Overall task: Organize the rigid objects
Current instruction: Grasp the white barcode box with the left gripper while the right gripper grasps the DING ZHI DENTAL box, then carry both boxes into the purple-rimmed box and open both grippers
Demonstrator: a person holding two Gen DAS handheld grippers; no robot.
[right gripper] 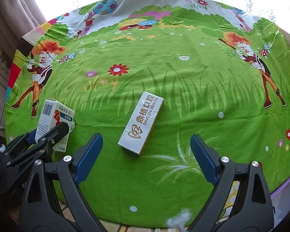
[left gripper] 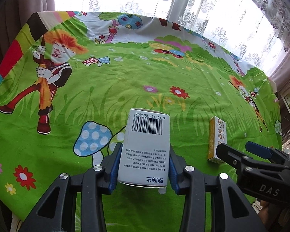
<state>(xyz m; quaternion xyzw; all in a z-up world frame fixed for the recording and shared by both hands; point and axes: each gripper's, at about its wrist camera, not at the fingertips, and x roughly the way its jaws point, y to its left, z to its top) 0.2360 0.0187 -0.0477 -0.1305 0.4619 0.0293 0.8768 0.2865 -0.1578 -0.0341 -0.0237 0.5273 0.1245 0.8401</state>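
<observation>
Clamping the white medicine box between its blue pads, the left gripper is seen with its jaws closed on the box's two long sides; the barcode face is turned upward and the box points away from the camera. In the right wrist view the same box is seen at the left, tilted and held above the cloth. The worktop is covered by a green cartoon-print cloth with mushrooms, flowers and figures. A second item, the narrow dental box with gold lettering, is laid flat on the cloth, just to the right of the held box. The right gripper is positioned over it with its jaws standing wide apart, one on either side of the box's near end, and no contact is seen. Lace curtains are hung behind the worktop.
</observation>
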